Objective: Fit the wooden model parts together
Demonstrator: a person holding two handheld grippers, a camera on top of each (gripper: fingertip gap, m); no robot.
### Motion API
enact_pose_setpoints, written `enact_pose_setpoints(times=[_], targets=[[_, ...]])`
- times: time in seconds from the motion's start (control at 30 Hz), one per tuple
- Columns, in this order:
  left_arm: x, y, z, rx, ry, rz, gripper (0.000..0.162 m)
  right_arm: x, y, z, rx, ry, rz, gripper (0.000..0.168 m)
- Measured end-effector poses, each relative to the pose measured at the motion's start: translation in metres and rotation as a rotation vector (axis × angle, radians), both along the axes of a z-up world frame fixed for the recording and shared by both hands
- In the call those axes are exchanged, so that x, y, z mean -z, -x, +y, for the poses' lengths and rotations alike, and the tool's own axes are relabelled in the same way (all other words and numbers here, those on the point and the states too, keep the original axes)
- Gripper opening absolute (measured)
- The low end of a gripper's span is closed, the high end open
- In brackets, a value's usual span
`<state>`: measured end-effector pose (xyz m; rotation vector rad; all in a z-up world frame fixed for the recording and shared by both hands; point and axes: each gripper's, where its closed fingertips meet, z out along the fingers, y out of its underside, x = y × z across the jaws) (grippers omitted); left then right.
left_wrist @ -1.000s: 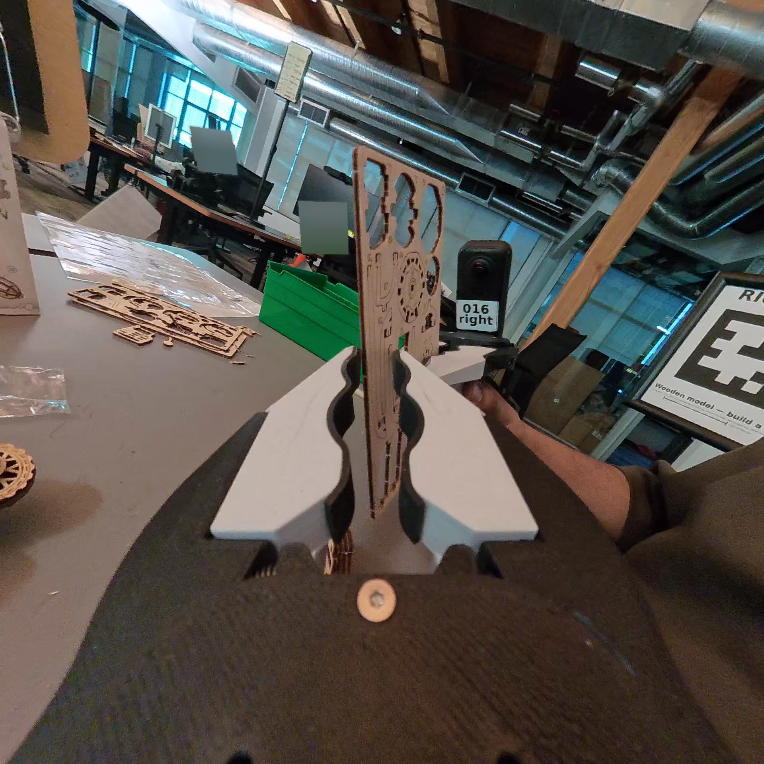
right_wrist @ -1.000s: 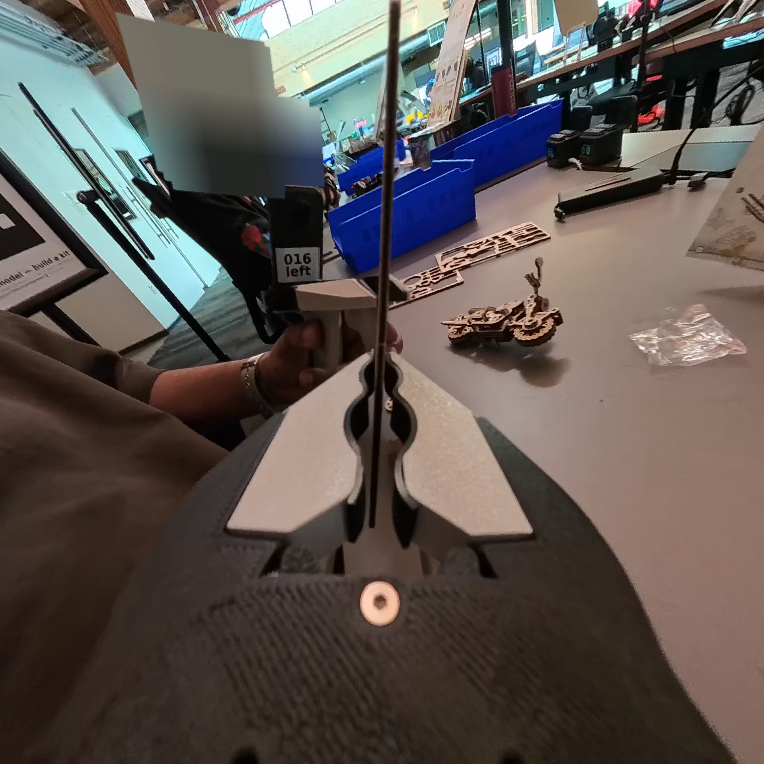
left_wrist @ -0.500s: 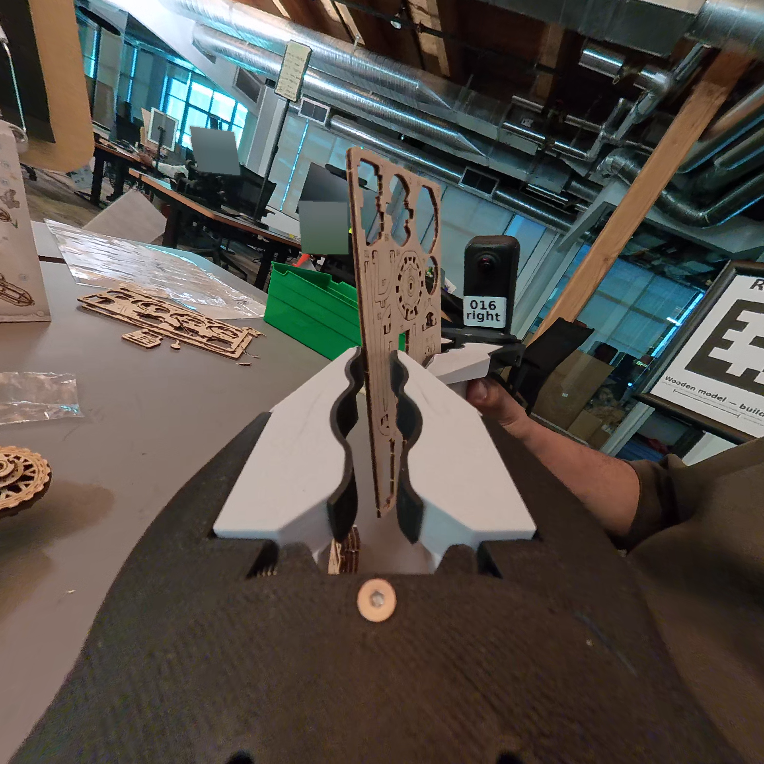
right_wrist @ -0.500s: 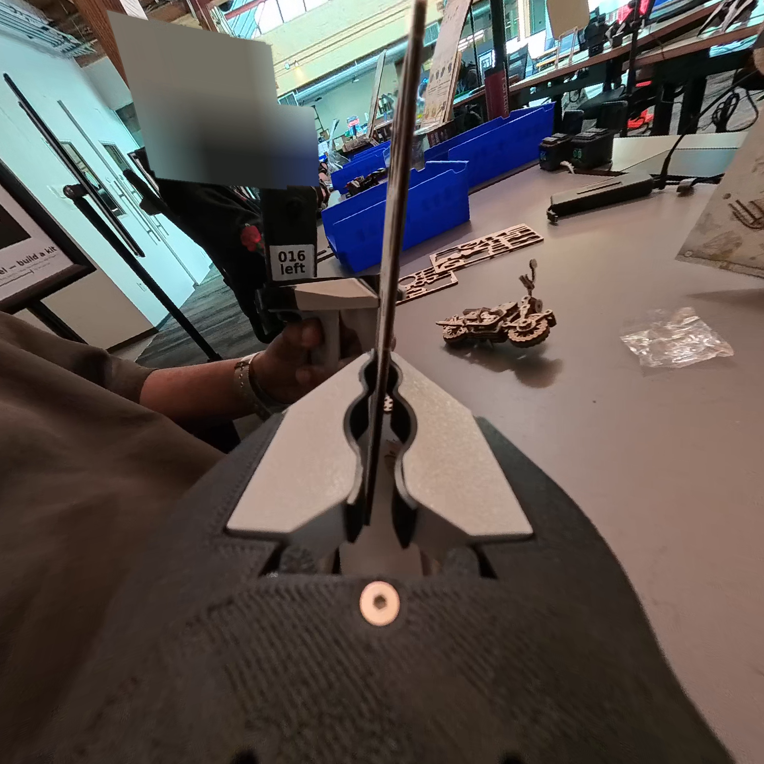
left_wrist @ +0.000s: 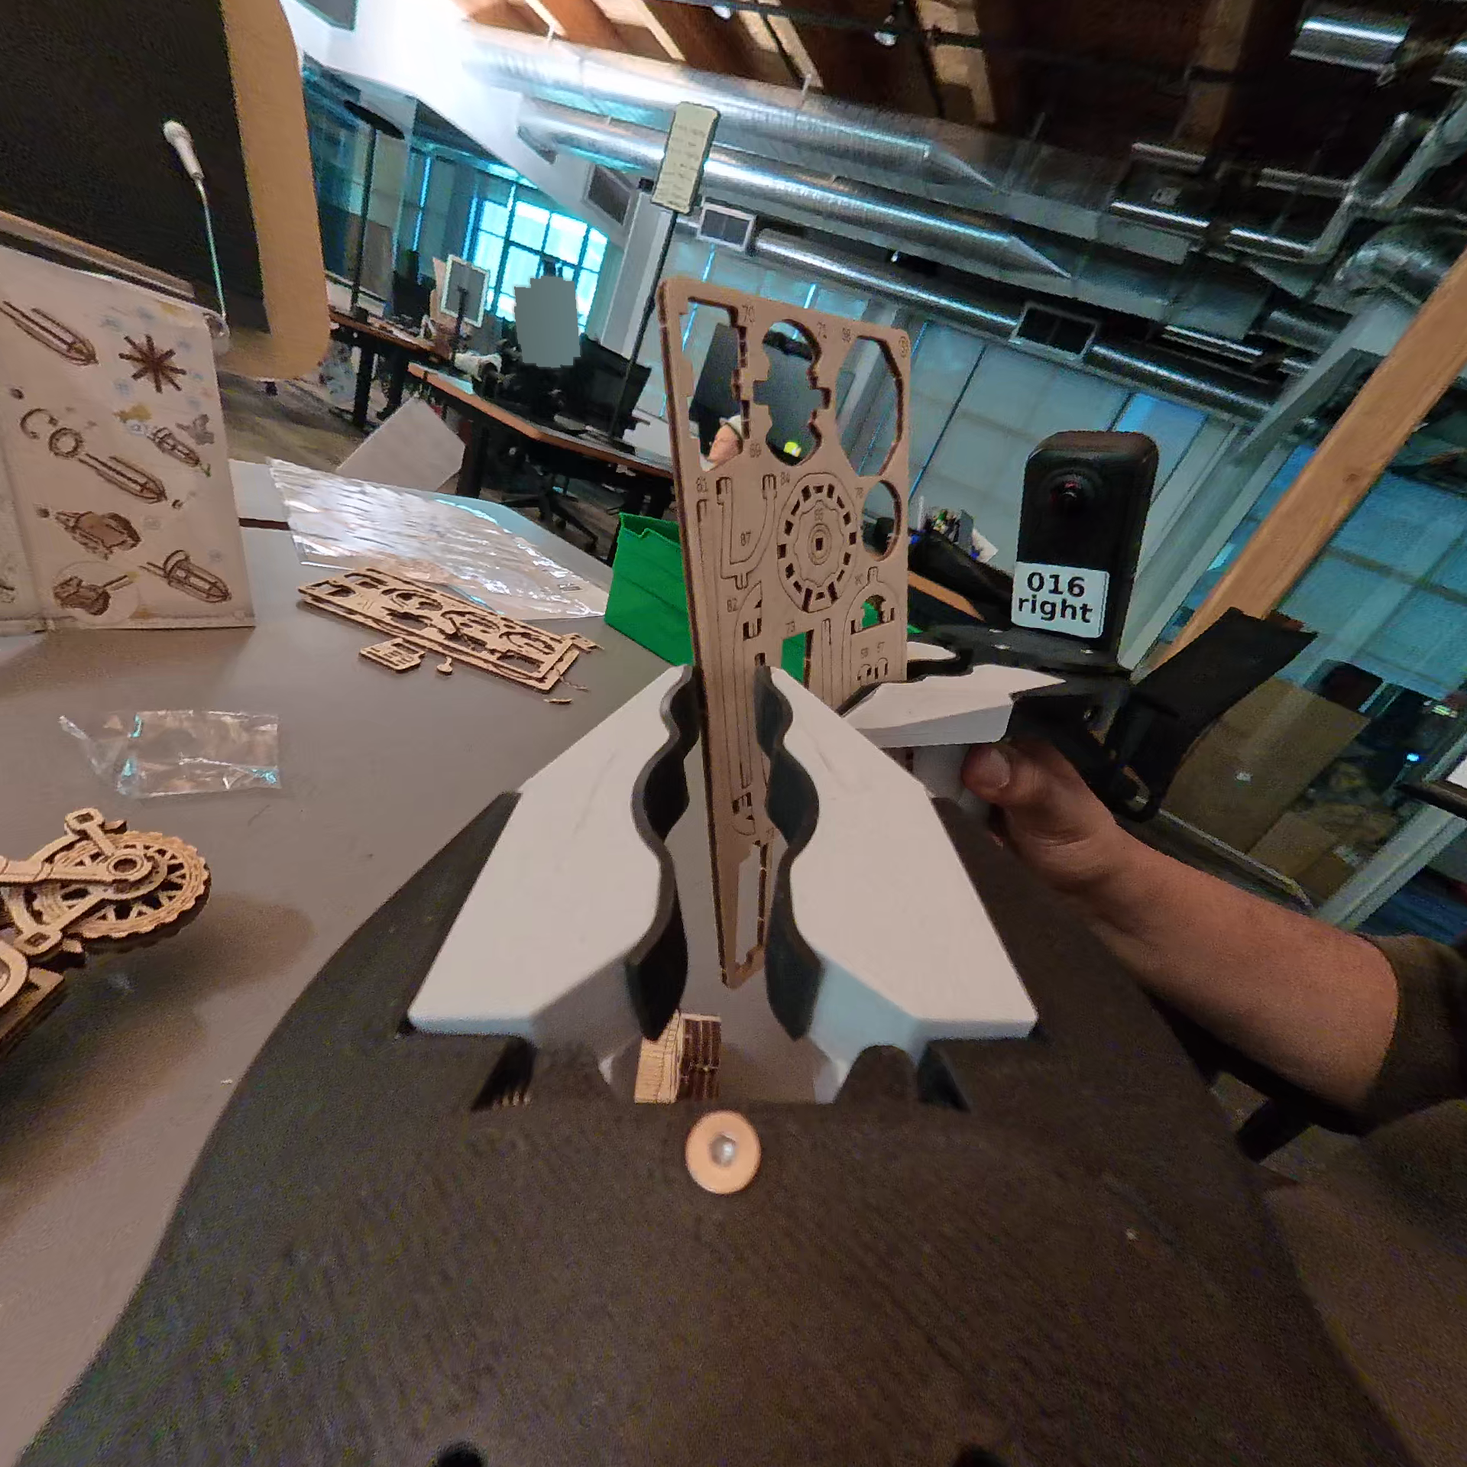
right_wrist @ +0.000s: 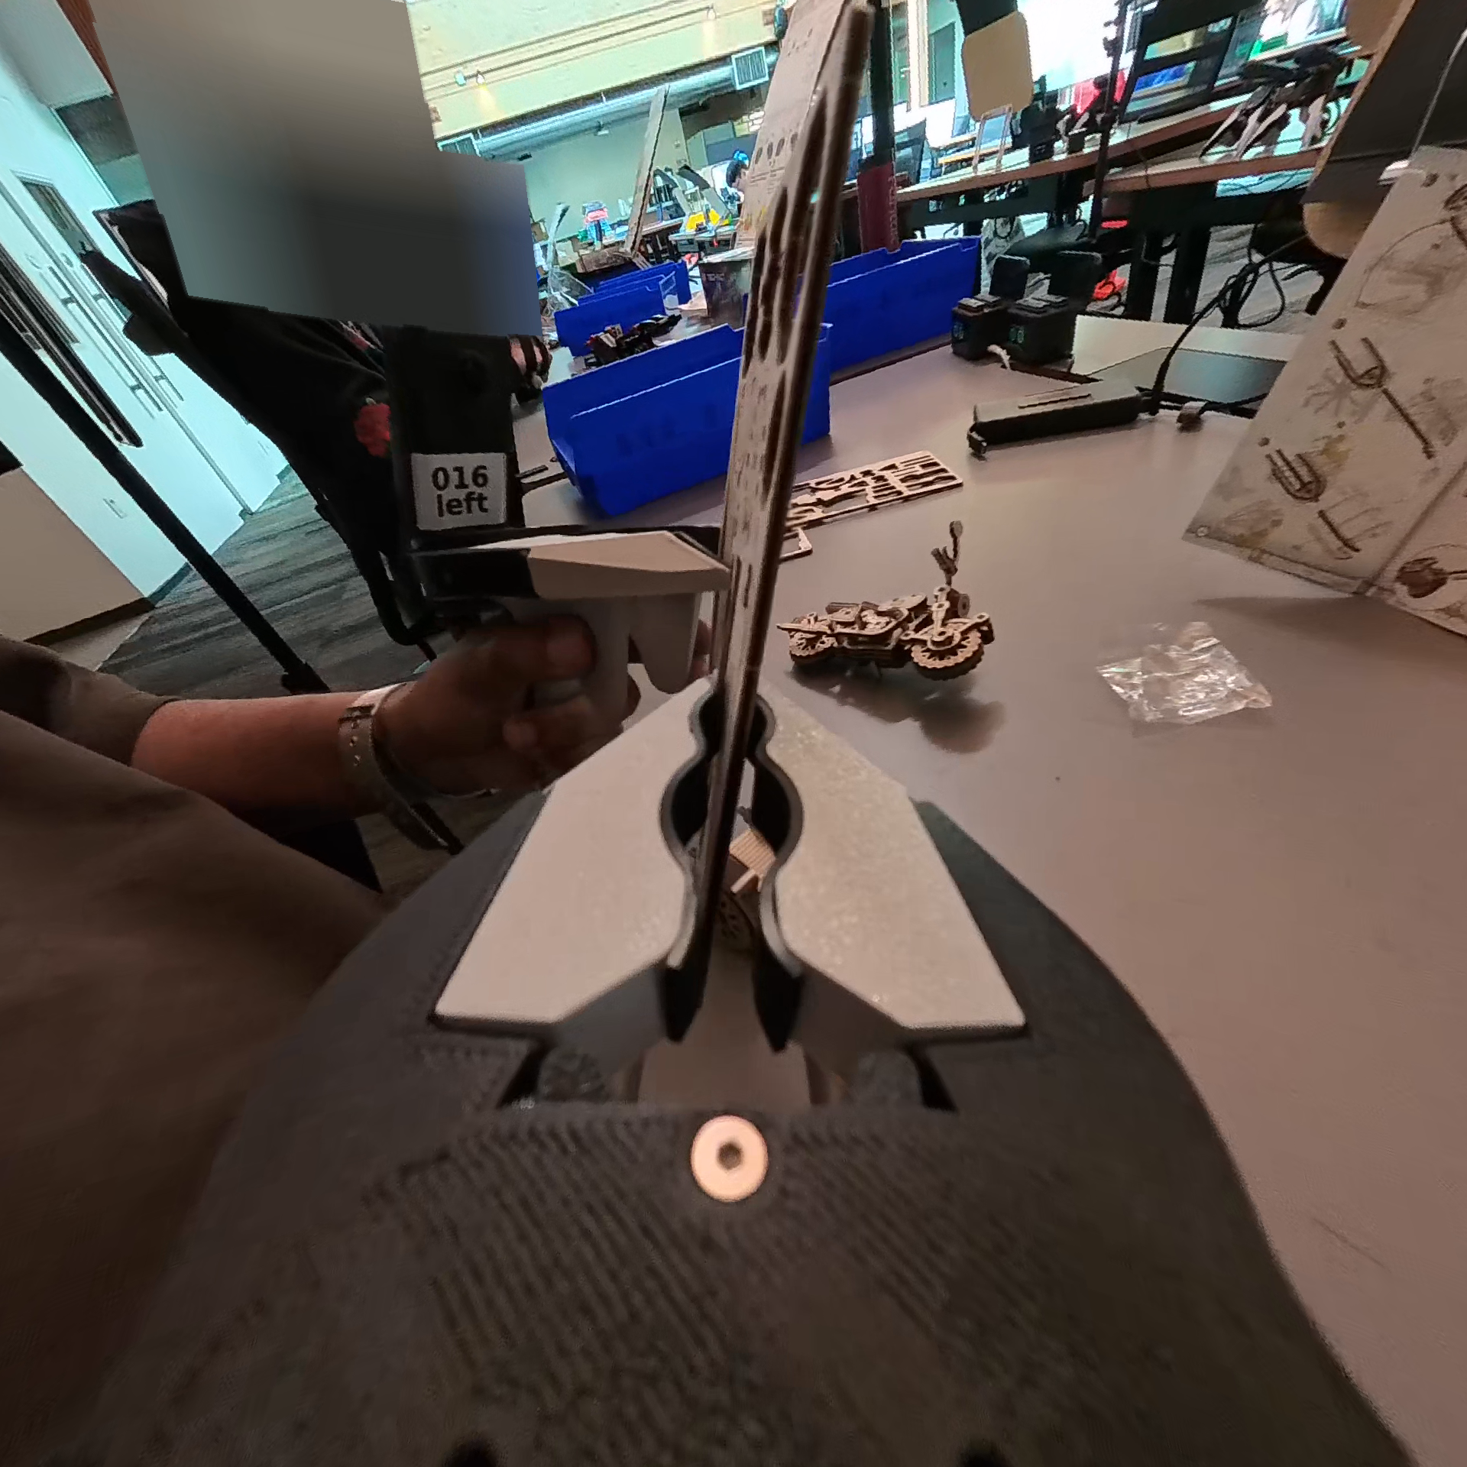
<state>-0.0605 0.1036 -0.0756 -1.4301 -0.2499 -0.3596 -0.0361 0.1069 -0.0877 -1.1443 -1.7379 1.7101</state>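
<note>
A flat wooden parts sheet (left_wrist: 794, 516) with cut-out holes stands upright. My right gripper (right_wrist: 734, 691) is shut on its lower edge, and the sheet (right_wrist: 782, 317) shows nearly edge-on, leaning right. My left gripper (left_wrist: 726, 675) has its fingers a little apart, and the sheet's lower strip stands in that gap against the right pad. A small stacked wooden part (left_wrist: 681, 1064) sits clamped low between the left fingers. The right gripper (left_wrist: 873, 706) touches the sheet from the right in the left wrist view. The left gripper's tip (right_wrist: 714, 564) meets the sheet in the right wrist view.
On the grey table (right_wrist: 1111, 873) are a built wooden motorcycle (right_wrist: 889, 635), flat part sheets (left_wrist: 444, 627), a clear plastic bag (right_wrist: 1183, 675) and a propped instruction sheet (left_wrist: 111, 476). Blue bins (right_wrist: 659, 429) stand behind and a green bin (left_wrist: 647, 587) at the far edge. The grippers are tip to tip, or close to it. The built wooden motorcycle (right_wrist: 889, 635) is about 15 centimeters from my left fingertips.
The sheet has tilted to the right in the right wrist view and turned more of its face to the left camera. Both grippers swung a little; their grips look unchanged.
</note>
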Motion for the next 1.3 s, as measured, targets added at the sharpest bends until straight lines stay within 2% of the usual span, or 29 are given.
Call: enact_pose_setpoints(times=[0.27, 0.57, 0.87, 1.1, 1.3], targets=[[0.004, 0.0, 0.001, 0.018, -0.024, -0.049, 0.015, -0.006, 0.001, 0.007, -0.039, 0.208, -0.036, 0.001], [0.006, -0.005, 0.002, 0.09, -0.032, -0.11, 0.012, -0.009, 0.0, 0.009, -0.044, 0.233, -0.019, 0.001], [0.005, -0.005, 0.001, 0.111, -0.045, -0.164, 0.012, -0.01, 0.0, 0.006, -0.014, 0.151, 0.007, 0.001], [0.007, -0.004, 0.002, 0.073, -0.022, -0.107, 0.014, -0.009, 0.001, 0.006, -0.004, 0.135, 0.007, 0.001], [0.008, -0.003, 0.002, 0.083, -0.021, -0.129, 0.015, -0.008, 0.001, 0.005, 0.015, 0.086, 0.018, 0.001]])
